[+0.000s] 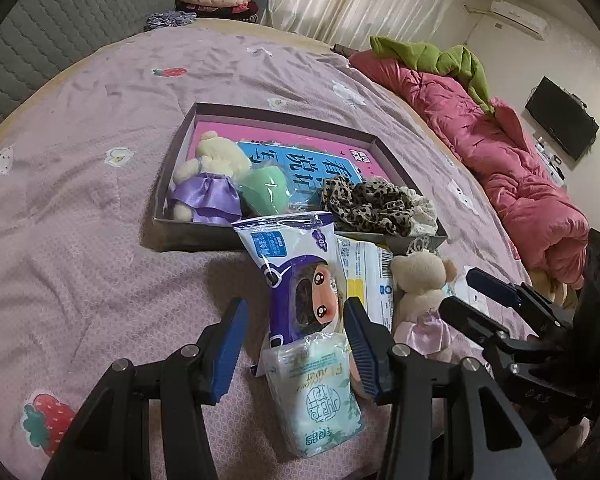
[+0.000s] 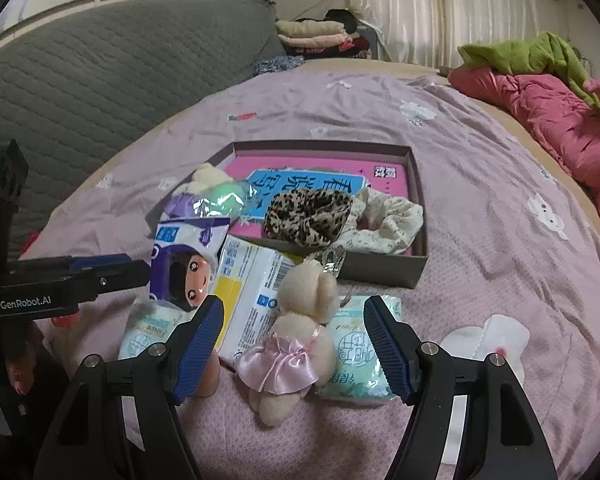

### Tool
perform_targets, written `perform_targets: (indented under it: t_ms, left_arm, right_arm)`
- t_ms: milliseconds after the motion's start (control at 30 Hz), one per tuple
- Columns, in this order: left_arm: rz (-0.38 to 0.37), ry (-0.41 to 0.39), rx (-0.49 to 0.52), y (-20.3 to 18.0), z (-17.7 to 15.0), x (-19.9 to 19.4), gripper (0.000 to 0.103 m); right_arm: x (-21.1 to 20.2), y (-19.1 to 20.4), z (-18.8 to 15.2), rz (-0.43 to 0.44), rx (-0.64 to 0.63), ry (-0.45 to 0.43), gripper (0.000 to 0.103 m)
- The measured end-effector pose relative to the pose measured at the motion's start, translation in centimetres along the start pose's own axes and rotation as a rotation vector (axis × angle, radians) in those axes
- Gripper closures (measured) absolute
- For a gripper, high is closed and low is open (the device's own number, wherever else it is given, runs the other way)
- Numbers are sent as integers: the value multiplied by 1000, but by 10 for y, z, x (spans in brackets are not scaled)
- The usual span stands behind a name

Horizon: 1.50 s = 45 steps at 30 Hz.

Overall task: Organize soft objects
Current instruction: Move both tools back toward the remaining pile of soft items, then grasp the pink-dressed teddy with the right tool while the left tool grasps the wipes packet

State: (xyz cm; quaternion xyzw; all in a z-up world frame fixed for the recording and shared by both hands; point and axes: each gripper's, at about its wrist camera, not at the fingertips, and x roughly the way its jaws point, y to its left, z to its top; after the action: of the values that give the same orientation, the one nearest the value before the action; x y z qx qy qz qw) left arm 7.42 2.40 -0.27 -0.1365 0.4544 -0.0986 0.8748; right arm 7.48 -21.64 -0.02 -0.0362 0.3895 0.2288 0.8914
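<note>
Right gripper hanging open, jaws either side of pink-skirted teddy bear, not pinching yet. Bear lying near bed's front edge, long axis pointing toward box. Left gripper open too, straddling purple tissue pack.

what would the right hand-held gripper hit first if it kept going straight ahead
Most likely the small teddy bear in the pink skirt, which lies on the bedspread between the open fingers of the right hand-held gripper. Depth is hard to judge here.
</note>
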Motion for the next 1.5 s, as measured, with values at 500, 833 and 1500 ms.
perform_targets:
  t_ms: [500, 833, 1500]
  left_arm:
    - [-17, 15, -20, 7, 3, 16, 53]
    - [-24, 43, -13, 6, 6, 31, 53]
    - [-53, 73, -38, 10, 15, 59, 53]
  right_arm:
    - [30, -5, -6, -45, -10, 86, 29]
    - [43, -6, -6, -27, -10, 105, 54]
    - [50, -7, 0, -7, -10, 92, 65]
